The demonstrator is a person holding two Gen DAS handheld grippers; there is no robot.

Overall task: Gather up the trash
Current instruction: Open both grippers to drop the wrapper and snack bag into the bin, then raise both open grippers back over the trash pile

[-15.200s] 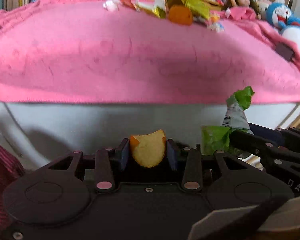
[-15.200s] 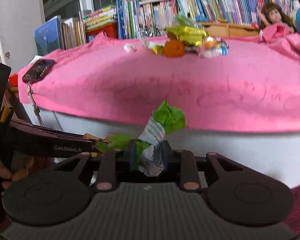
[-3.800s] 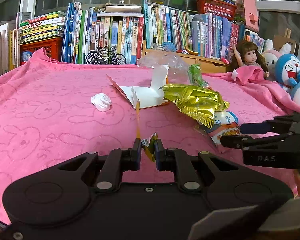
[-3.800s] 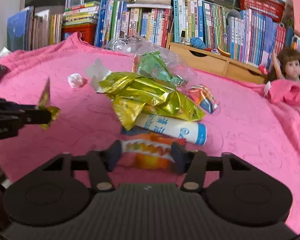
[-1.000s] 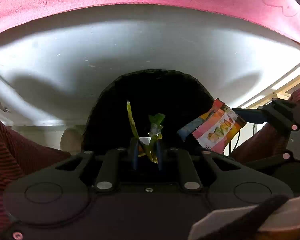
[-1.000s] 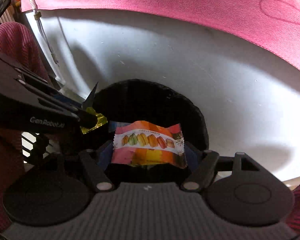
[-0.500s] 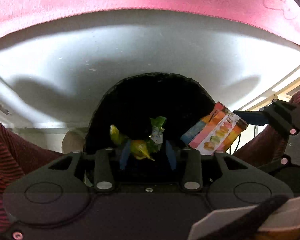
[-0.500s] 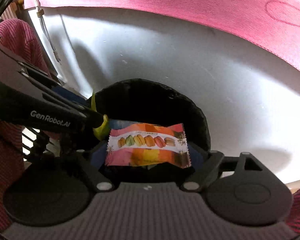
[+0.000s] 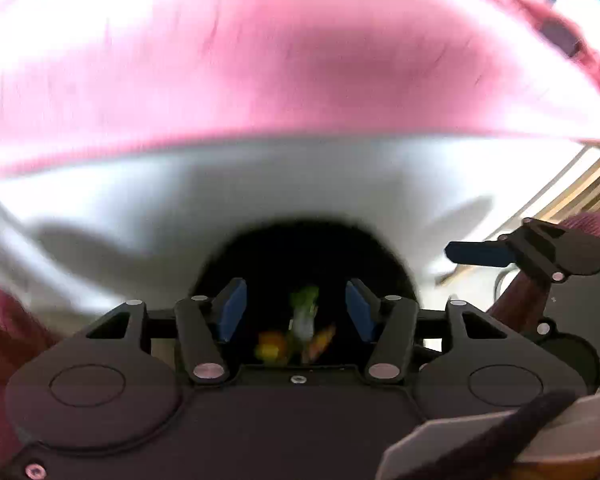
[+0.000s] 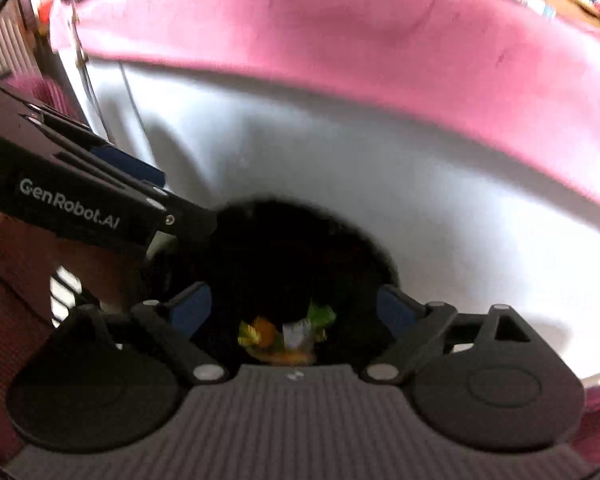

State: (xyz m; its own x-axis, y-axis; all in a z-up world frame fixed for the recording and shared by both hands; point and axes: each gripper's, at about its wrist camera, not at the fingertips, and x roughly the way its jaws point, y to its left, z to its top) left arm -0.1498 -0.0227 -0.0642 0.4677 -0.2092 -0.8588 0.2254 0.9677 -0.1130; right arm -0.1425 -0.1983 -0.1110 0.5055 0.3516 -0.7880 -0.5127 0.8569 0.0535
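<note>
Pink cloth [image 9: 284,80] overhangs white table side [image 9: 260,184] above black bin [image 9: 300,248].

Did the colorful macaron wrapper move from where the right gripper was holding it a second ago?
Yes. The macaron wrapper has dropped out of the right gripper, whose jaws are opening, and lies down inside the black bin with the other trash.

- The left gripper [image 9: 296,310], which had pinched a small yellow-green wrapper, was opening its jaws, nothing between them.
- The right gripper [image 10: 294,312] had let go of the macaron snack packet and its jaws were opening too.
- Both pieces had landed among the blurred trash [image 10: 286,336] inside the black bin [image 10: 300,240].
</note>
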